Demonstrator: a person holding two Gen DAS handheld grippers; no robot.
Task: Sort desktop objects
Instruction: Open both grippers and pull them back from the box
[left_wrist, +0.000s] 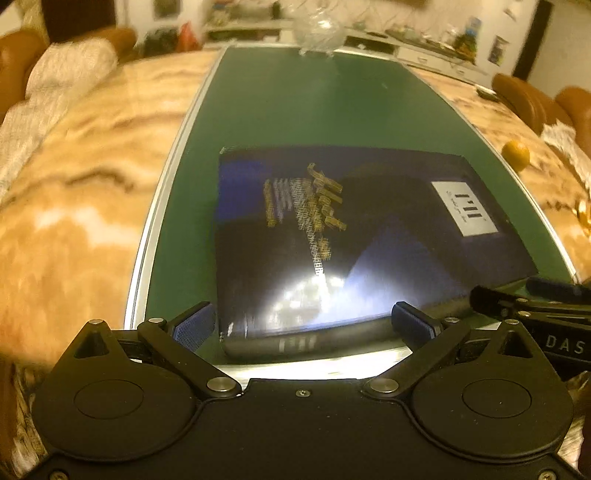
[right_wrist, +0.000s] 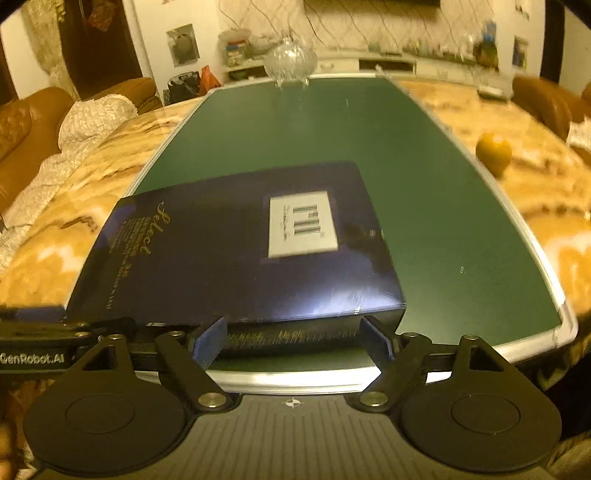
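Observation:
A large dark blue box (left_wrist: 351, 236) with gold lettering and a white label lies flat on the green mat (left_wrist: 295, 110) near its front edge. It also shows in the right wrist view (right_wrist: 236, 251). My left gripper (left_wrist: 303, 326) is open, its blue pads either side of the box's near edge. My right gripper (right_wrist: 293, 339) is open too, its pads at the box's near side face. The right gripper's body (left_wrist: 535, 306) shows at the right of the left wrist view; the left one (right_wrist: 44, 343) shows at the left of the right wrist view.
The mat lies on an orange marbled table (right_wrist: 535, 192). A clear glass bowl (right_wrist: 291, 59) stands at the mat's far end. An orange fruit (right_wrist: 493, 151) sits on the table to the right. Brown sofas and a white cover (right_wrist: 92, 118) surround the table.

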